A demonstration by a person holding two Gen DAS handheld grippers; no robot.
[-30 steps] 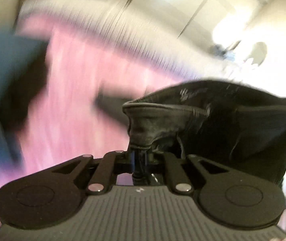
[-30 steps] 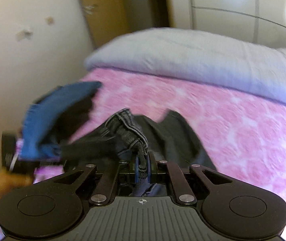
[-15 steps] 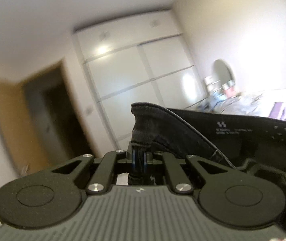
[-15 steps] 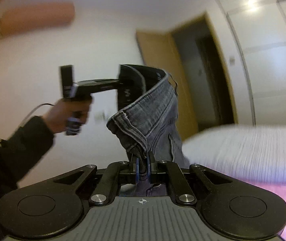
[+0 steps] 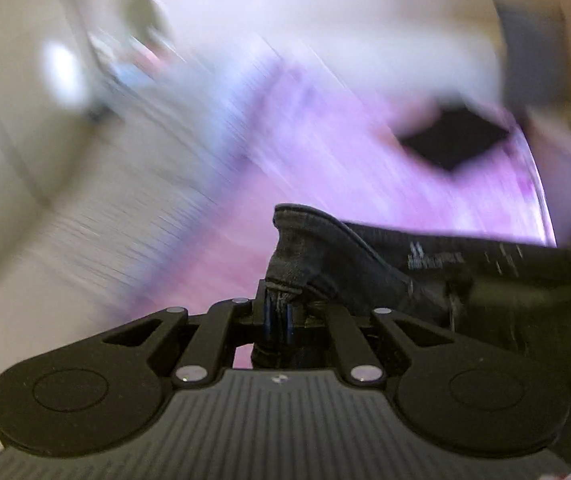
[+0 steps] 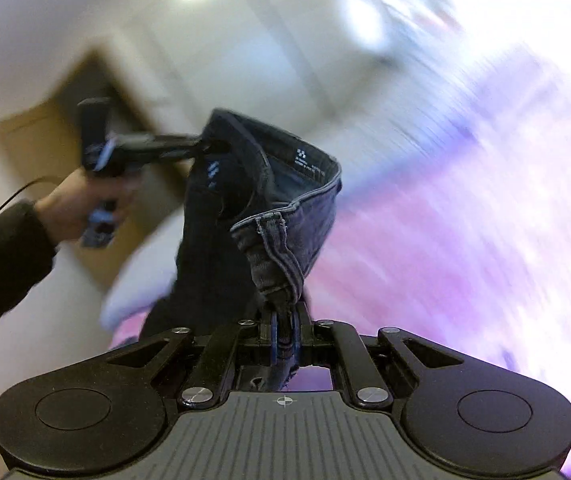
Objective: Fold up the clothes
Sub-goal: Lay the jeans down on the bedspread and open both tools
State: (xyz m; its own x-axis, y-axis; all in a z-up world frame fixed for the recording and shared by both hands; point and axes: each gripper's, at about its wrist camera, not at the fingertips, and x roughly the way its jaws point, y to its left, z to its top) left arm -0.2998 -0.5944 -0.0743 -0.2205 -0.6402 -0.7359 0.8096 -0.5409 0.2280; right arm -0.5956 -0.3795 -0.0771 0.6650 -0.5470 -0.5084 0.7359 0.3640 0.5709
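Observation:
A pair of dark grey jeans (image 6: 245, 200) hangs in the air between both grippers, held by its waistband. My right gripper (image 6: 284, 330) is shut on one side of the waistband. My left gripper (image 5: 279, 316) is shut on the other side, where the jeans (image 5: 365, 264) stretch off to the right. In the right wrist view the left gripper (image 6: 205, 146) shows at the upper left, held in a hand, clamping the far waistband edge. The legs hang down, mostly hidden.
A bed with a pink cover (image 5: 325, 160) lies below, blurred by motion. A dark folded garment (image 5: 451, 142) lies on it. A grey pillow (image 6: 141, 272), white wardrobe doors (image 6: 245, 40) and a wooden door (image 6: 45, 128) stand behind.
Both grippers have swung from pointing up at the wall and wardrobe back down toward the bed, still holding the jeans by the waistband. The views are motion-blurred.

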